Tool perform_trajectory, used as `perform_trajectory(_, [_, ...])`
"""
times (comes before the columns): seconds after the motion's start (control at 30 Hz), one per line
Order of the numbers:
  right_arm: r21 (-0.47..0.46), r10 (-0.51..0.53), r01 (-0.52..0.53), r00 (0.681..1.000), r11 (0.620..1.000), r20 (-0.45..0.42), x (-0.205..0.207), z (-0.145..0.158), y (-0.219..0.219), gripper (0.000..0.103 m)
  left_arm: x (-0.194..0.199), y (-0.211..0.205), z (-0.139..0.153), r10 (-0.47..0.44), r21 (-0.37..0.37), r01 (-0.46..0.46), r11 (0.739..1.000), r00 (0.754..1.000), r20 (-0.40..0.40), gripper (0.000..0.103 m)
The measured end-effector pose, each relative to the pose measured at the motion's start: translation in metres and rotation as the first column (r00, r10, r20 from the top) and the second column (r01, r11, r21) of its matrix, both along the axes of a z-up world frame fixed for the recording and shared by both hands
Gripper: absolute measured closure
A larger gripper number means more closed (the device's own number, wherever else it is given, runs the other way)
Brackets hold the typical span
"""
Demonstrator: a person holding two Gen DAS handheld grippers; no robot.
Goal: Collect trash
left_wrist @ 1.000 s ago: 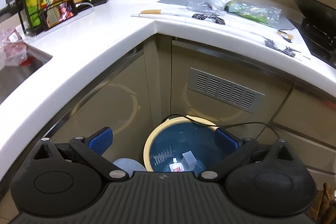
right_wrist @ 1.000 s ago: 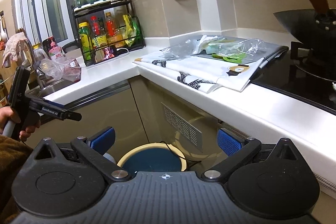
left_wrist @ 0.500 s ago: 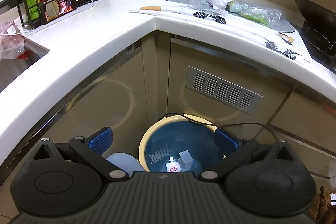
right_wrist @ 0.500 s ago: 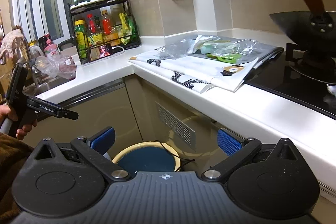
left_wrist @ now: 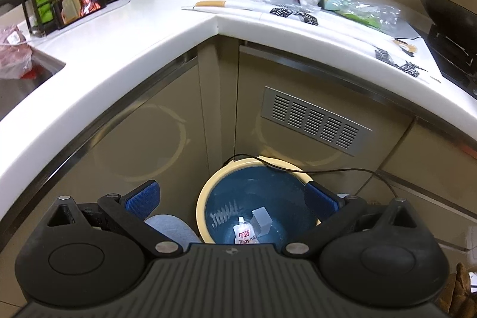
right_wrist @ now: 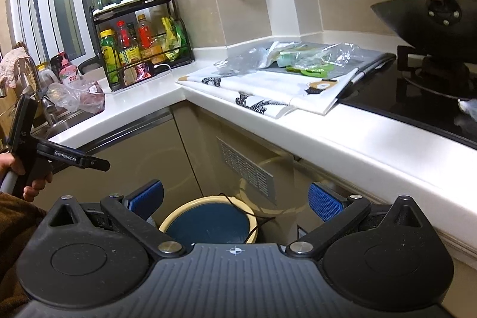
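Both claws are spread wide and hold nothing: the left claw (left_wrist: pixel 232 198) hangs over the bin (left_wrist: pixel 202 198), where a pouch (left_wrist: pixel 245 234) and a small grey box (left_wrist: pixel 261 218) already lie, and the right claw (right_wrist: pixel 235 195) sits a little back from the bin (right_wrist: pixel 179 216). The remaining trash, crumpled plastic bags (right_wrist: pixel 316 57), lies up on the tabletop (right_wrist: pixel 342 136) beyond and to the right of the bin, its spread running along the back wall. The right claw looks nearer to it, I judge.
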State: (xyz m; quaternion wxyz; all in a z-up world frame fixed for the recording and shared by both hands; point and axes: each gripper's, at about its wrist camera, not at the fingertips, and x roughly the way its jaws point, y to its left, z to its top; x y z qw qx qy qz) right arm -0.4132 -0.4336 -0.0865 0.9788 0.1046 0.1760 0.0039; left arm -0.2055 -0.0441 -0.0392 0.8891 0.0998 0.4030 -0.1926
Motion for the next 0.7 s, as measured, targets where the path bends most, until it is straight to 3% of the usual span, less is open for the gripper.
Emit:
perform_trajectory(0.23, [0.033,0.007,-0.006,1.0,0.999,-0.023,0.013,-0.003,-0.003,0.0,0.0,0.003,-0.005,-0.001,0.011,0.001,1.0,1.0,-0.009,0.0])
perform_trajectory(0.47, [0.009,0.026,-0.026,0.999,1.0,-0.033,0.014,-0.007,0.001,0.0,0.006,0.007,-0.009,0.035,0.003,-0.035,0.999,0.999,-0.036,0.0])
perform_trajectory(0.7, [0.033,0.0,0.001,0.999,0.999,-0.039,0.011,-0.011,-0.003,0.0,0.008,0.001,-0.007,0.009,-0.003,-0.009,1.0,0.999,-0.039,0.0])
